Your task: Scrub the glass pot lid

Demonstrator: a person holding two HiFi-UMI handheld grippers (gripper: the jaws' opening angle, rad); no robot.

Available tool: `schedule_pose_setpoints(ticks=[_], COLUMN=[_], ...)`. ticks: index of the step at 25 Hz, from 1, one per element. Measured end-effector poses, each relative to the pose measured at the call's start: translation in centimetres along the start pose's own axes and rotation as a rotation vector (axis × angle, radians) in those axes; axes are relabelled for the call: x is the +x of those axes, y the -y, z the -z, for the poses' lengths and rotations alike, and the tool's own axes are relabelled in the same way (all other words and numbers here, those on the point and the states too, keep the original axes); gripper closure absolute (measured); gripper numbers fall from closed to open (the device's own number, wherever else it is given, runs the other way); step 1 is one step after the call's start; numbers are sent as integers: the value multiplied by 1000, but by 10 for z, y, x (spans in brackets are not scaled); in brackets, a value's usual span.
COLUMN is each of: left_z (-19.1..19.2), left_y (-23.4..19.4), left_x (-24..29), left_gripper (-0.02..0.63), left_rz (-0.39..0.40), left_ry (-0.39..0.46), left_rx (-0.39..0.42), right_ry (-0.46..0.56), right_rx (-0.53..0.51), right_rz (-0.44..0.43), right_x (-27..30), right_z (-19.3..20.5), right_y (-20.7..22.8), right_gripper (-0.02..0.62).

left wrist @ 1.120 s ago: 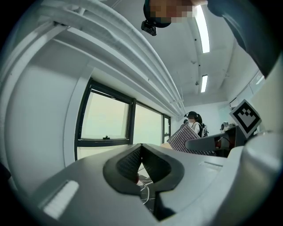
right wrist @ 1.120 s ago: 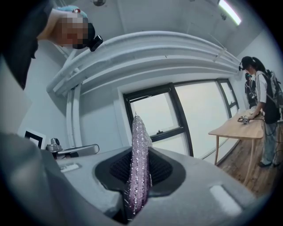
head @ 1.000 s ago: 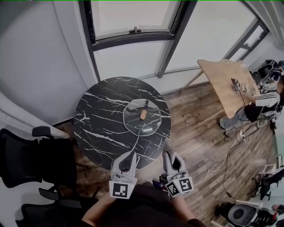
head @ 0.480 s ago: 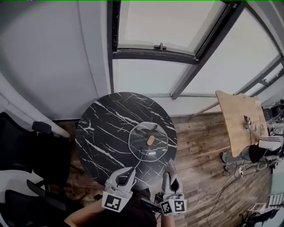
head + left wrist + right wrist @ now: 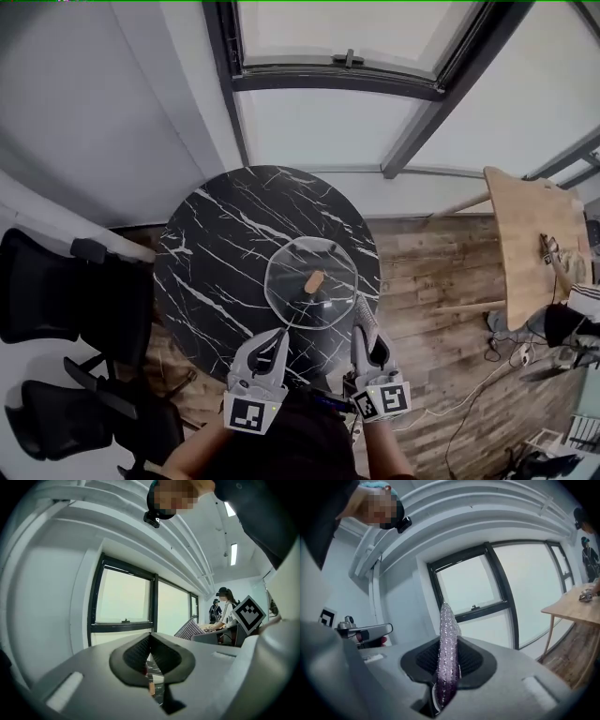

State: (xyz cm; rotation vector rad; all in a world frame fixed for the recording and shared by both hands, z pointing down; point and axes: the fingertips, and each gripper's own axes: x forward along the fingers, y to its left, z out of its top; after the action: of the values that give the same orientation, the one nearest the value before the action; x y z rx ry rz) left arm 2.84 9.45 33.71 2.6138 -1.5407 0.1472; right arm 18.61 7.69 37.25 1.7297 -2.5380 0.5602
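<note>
Right gripper point(image 5: 367, 330): my jaws pinch a purple scrubber point(image 5: 446, 653). Left gripper point(image 5: 278, 337): jaws pressed together, empty. Glass pot lid point(image 5: 292, 286) lies knob-up on the marble table point(image 5: 211, 248), just ahead of both grippers.

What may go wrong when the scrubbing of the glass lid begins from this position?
1. The glass lid lies loose on the smooth marble table, and the left tongs are shut on nothing, not holding it. A push may slide it toward the edge.
2. The right tongs pinch a thin purple scrubber that stands far out. Under pressure it may bend or slip out.
</note>
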Motion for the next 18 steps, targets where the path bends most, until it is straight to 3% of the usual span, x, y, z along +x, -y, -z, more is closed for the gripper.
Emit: schedule_pose_setpoints(ticks=[8,18], left_z=[13,44], left_y=[3,17], left_x=[50,89], left_gripper=[603,603], left_rz=[-123,-153], left_ry=[8,-28], left_rx=[-35,-26], right_ry=[-47,-200], right_rx=[-71,-153], right_rz=[-126,-165], right_x=[62,110], right_z=[6,84], right_y=[52,113], right_gripper=[520,520])
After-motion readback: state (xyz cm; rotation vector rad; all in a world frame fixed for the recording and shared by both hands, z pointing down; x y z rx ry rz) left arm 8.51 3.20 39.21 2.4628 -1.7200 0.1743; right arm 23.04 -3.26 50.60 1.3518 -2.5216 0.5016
